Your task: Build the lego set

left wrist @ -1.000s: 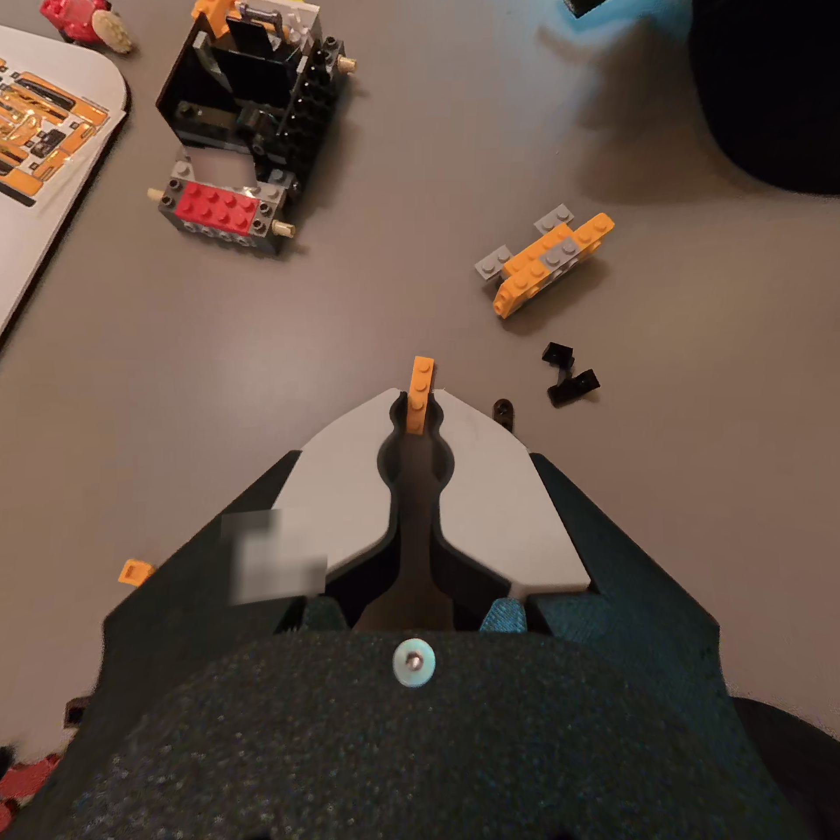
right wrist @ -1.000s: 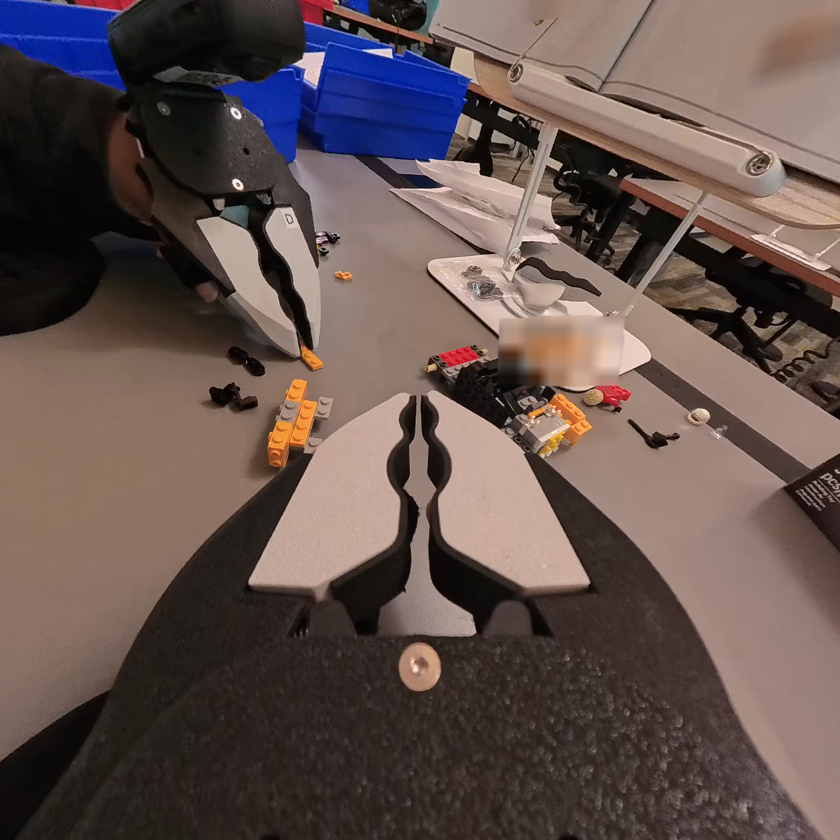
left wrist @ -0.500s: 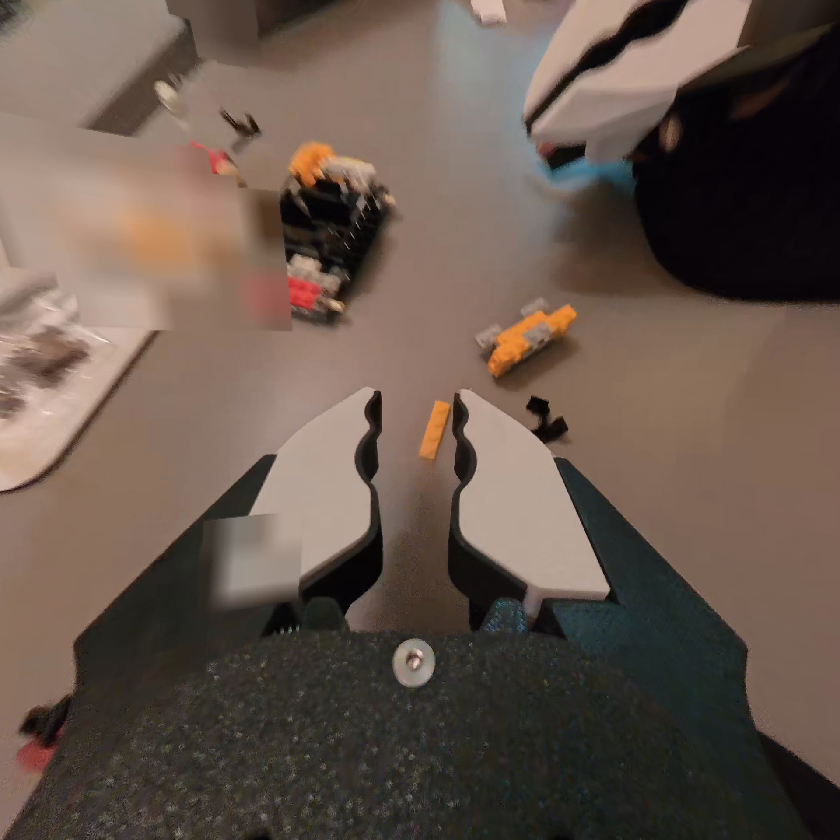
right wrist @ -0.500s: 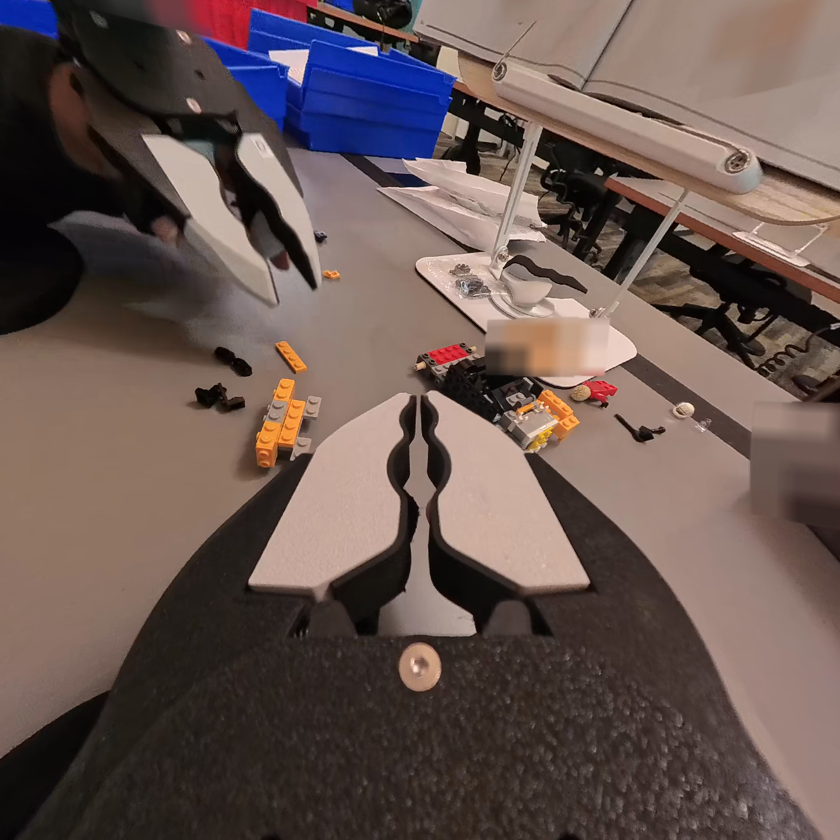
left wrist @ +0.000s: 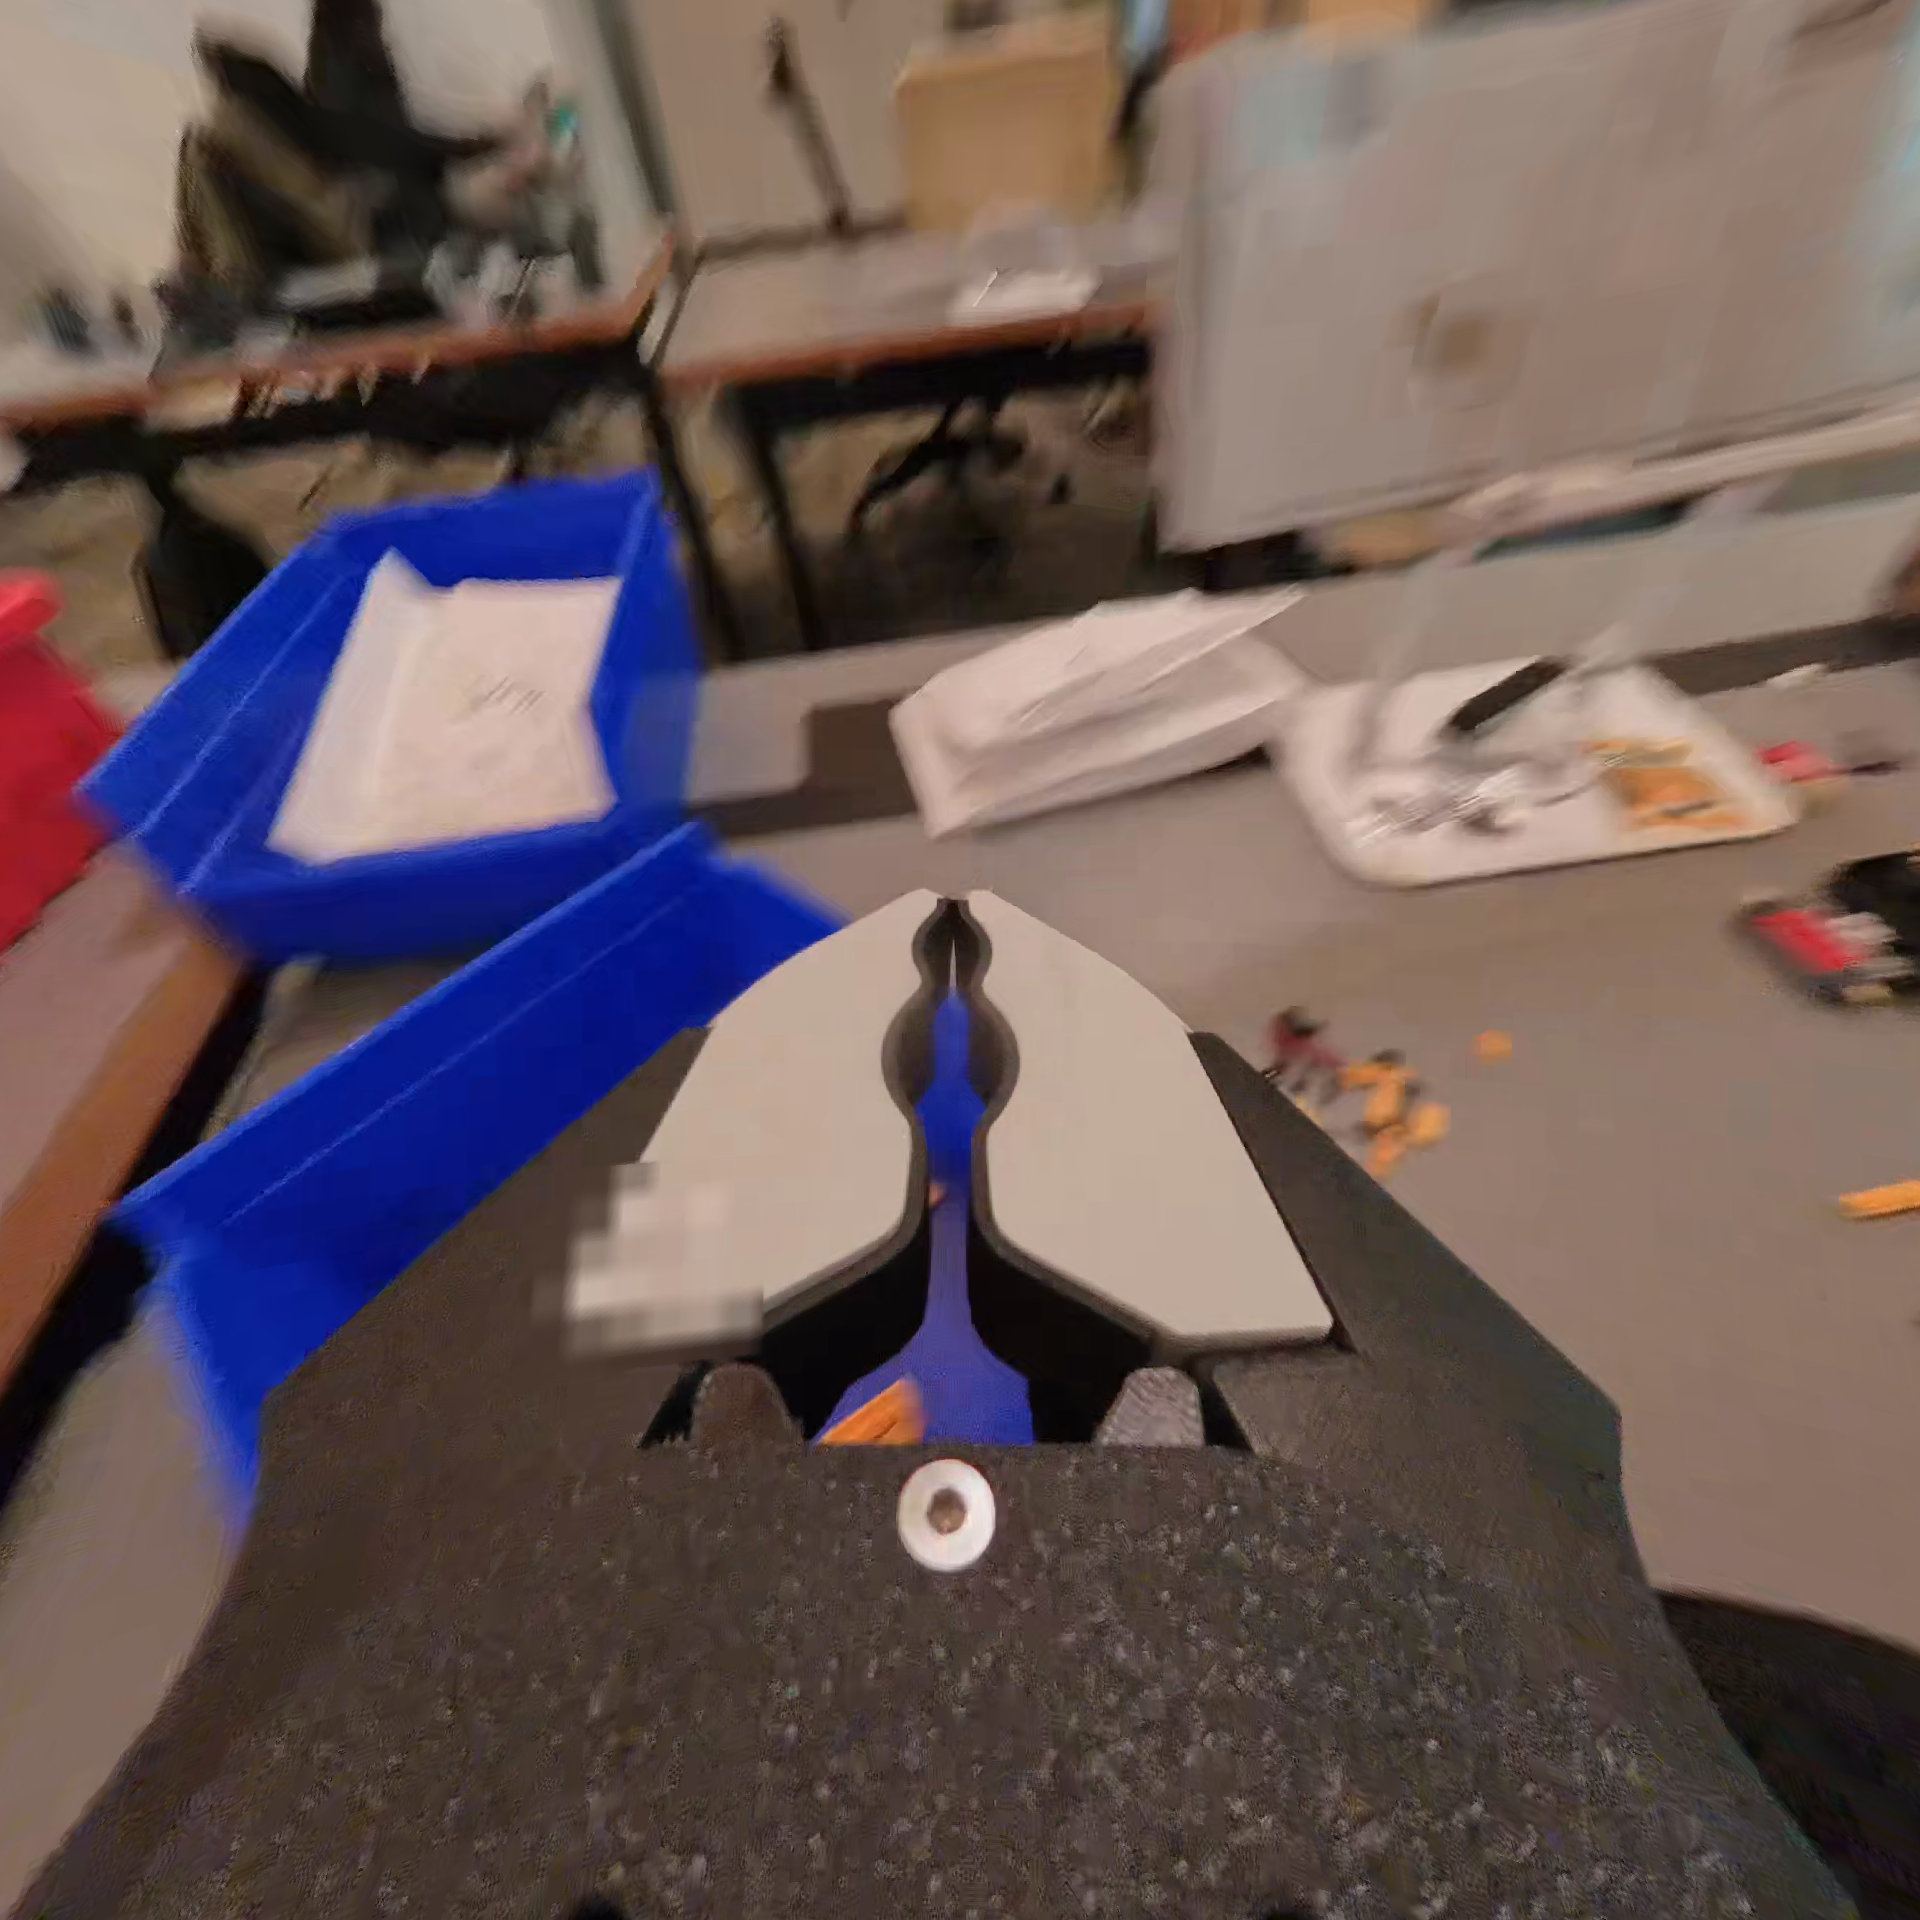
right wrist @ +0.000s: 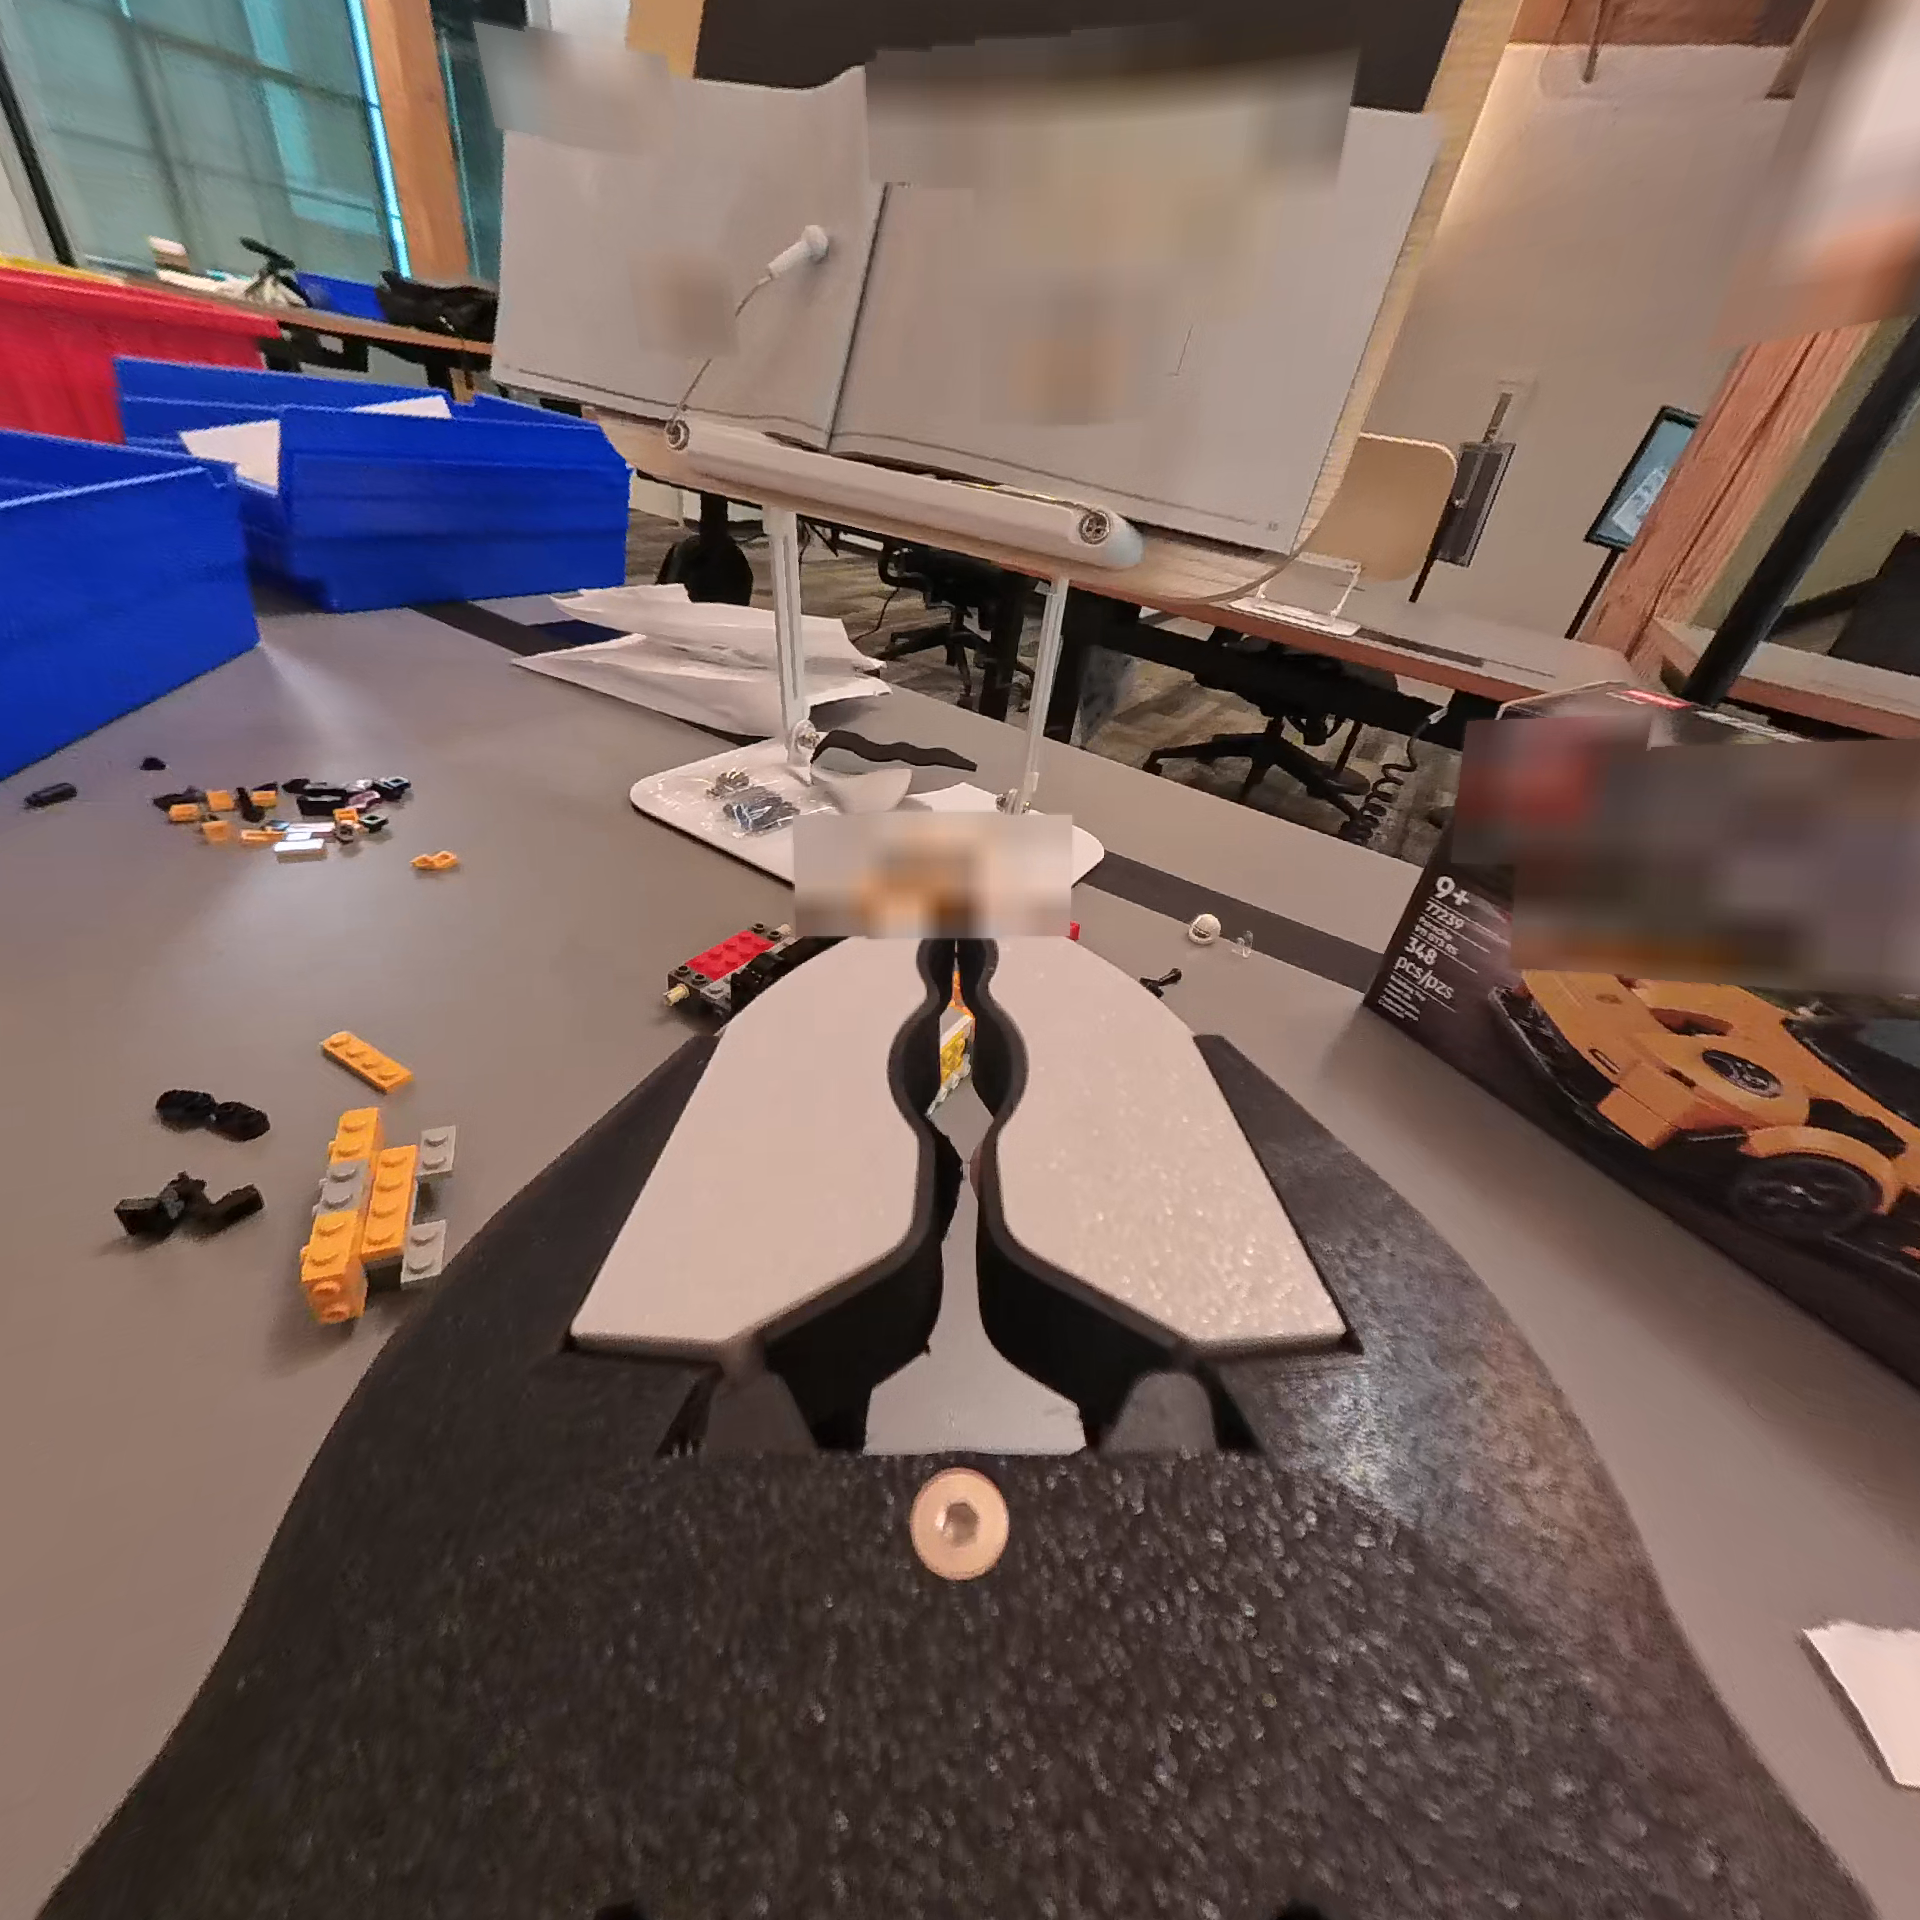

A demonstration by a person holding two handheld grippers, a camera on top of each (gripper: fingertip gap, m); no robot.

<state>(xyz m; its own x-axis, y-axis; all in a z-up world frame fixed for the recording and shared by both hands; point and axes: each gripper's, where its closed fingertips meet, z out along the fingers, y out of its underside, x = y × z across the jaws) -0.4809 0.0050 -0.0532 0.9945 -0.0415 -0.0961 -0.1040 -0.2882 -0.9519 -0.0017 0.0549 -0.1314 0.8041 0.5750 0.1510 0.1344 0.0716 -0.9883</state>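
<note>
The left gripper [left wrist: 951, 914] has its grey fingers pressed together at the tips with nothing between them, and it points over a blue plastic bin [left wrist: 436, 1091] at about 9 o'clock. That view is smeared by motion, so the small orange bits [left wrist: 1392, 1101] at 3 o'clock are probably loose bricks on the grey counter [left wrist: 1558, 1039].

The right gripper [right wrist: 956, 951] is likewise closed and empty, hanging above the counter. Just beyond its tips, at 12 o'clock, sits the black, red and grey partly built lego car body [right wrist: 727, 966], mostly hidden by the fingers. At 9 o'clock lies the orange and grey plate assembly [right wrist: 374, 1195], with a single flat orange plate [right wrist: 366, 1061] near it at 10 o'clock and small black pieces [right wrist: 187, 1203] farther left. A scatter of small mixed pieces [right wrist: 281, 810] lies at 11 o'clock. The dark lego box picturing an orange car [right wrist: 1662, 1081] stands at 3 o'clock.
</note>
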